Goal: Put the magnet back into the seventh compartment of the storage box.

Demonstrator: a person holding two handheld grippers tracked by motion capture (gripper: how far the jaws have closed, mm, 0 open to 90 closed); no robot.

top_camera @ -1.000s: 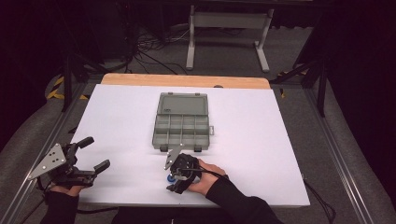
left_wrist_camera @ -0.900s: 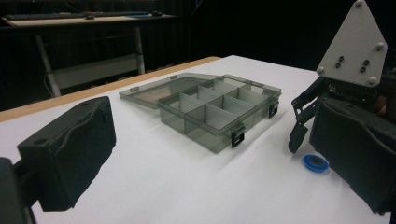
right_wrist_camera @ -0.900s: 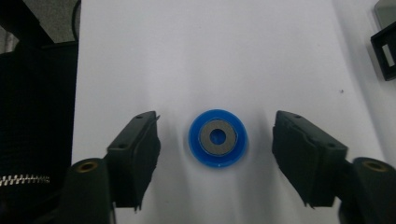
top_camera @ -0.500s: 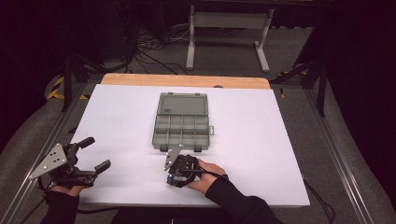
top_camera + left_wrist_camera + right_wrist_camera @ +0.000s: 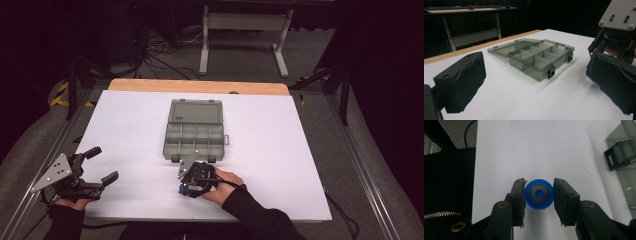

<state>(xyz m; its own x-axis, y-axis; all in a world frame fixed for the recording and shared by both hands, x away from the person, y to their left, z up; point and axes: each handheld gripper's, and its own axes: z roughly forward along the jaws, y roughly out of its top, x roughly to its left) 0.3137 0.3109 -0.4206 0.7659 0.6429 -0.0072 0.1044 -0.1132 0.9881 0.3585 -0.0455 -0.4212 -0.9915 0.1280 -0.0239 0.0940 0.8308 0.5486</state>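
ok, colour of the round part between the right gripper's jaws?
Blue wheel with a dark grey ring at its centre; clearest in the right gripper view.

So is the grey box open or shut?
Open. The grey box has its lid lying flat behind it on the table, and its little compartments show bare, with nothing visible inside.

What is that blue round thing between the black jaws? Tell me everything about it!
The blue wheel is small and round, plastic-looking, with a dark grey ring on its face and a blue centre. It sits over the white table between the right gripper jaws, which hug its two sides. The open box is nearby.
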